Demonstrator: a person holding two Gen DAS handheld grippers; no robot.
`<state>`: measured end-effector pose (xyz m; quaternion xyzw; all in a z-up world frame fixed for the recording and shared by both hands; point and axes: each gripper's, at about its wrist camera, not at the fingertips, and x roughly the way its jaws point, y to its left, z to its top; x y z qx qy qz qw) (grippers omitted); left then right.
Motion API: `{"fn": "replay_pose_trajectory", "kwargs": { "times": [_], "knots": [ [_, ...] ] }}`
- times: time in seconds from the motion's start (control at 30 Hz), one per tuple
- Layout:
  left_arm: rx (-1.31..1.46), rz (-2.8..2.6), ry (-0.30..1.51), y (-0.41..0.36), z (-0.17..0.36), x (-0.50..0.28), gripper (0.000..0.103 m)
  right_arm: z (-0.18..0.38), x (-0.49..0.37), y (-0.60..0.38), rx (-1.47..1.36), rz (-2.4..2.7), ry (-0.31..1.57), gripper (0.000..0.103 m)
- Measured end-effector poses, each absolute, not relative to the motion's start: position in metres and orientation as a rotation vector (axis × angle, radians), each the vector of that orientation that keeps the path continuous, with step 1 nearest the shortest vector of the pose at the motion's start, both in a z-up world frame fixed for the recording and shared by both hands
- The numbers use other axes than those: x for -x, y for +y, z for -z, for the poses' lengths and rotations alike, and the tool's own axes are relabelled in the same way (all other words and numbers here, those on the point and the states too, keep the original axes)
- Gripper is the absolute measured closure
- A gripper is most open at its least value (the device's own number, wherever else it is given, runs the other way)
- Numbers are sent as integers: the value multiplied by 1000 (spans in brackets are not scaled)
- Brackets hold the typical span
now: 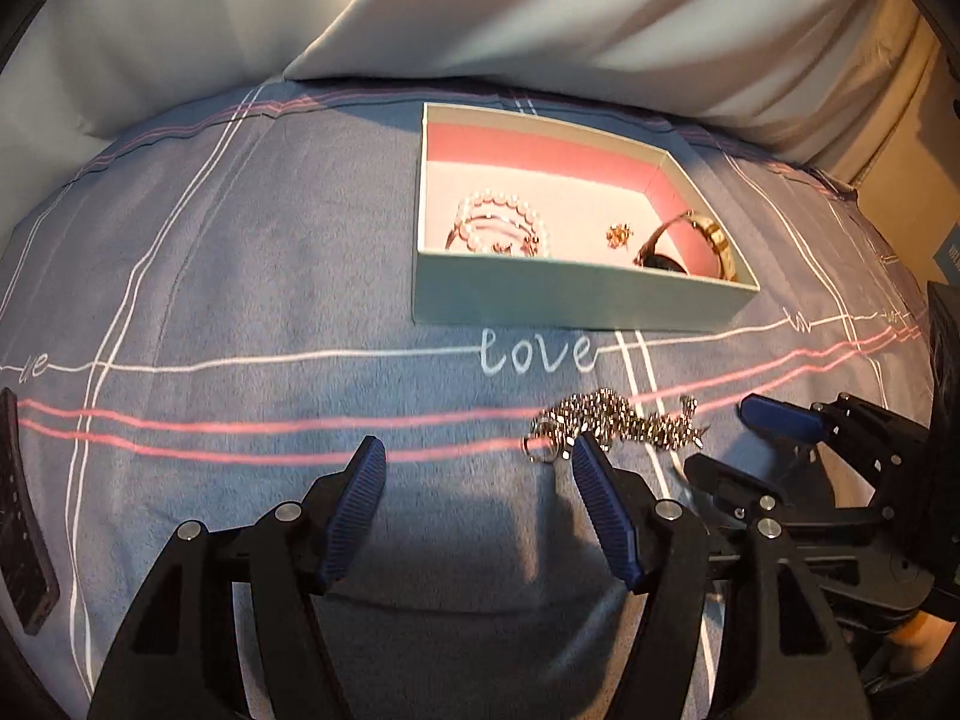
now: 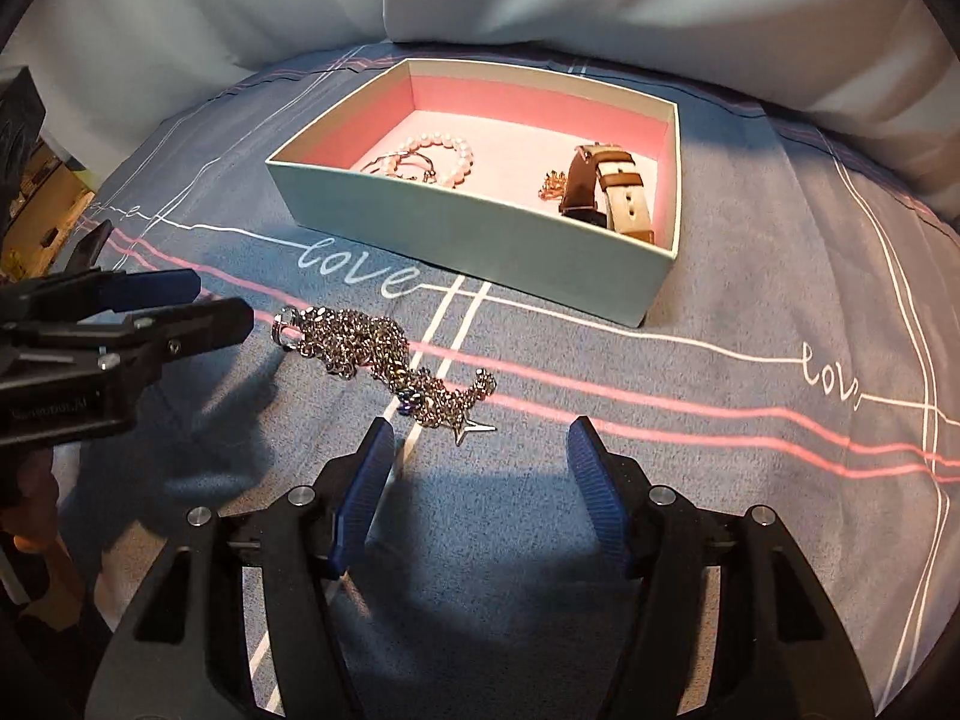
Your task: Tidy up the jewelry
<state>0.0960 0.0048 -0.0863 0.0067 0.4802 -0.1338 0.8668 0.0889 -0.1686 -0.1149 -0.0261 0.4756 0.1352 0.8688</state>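
A silver chain necklace (image 1: 618, 420) lies bunched on the blue bedspread; it also shows in the right wrist view (image 2: 384, 360) with a small star pendant. My left gripper (image 1: 474, 456) is open and empty, its right fingertip beside the chain's ring end. My right gripper (image 2: 480, 438) is open and empty, just short of the chain's pendant end. Behind stands an open teal box (image 1: 576, 297) with pink lining, also in the right wrist view (image 2: 480, 234). It holds a pearl bracelet (image 2: 444, 156), a small gold piece (image 2: 555, 183) and a brown strap watch (image 2: 606, 192).
White pillows (image 1: 540, 18) lie behind the box. A dark flat device (image 1: 18, 516) lies at the left edge of the bed. The bedspread (image 2: 750, 276) has white and pink lines with "love" lettering.
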Motion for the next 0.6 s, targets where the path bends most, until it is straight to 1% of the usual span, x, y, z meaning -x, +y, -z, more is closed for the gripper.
{"fn": "replay_pose_trajectory", "kwargs": {
  "times": [0.3, 0.4, 0.6],
  "knots": [
    [-72, 237, 989, -10, 98, -108, 40, 118, -88, -164, 68, -288, 993, 42],
    [-88, 197, 980, -6, 99, -113, 41, 118, -86, -163, 67, -291, 993, 39],
    [-120, 196, 969, -9, 100, -110, 41, 119, -86, -166, 57, -286, 989, 39]
  ]
}}
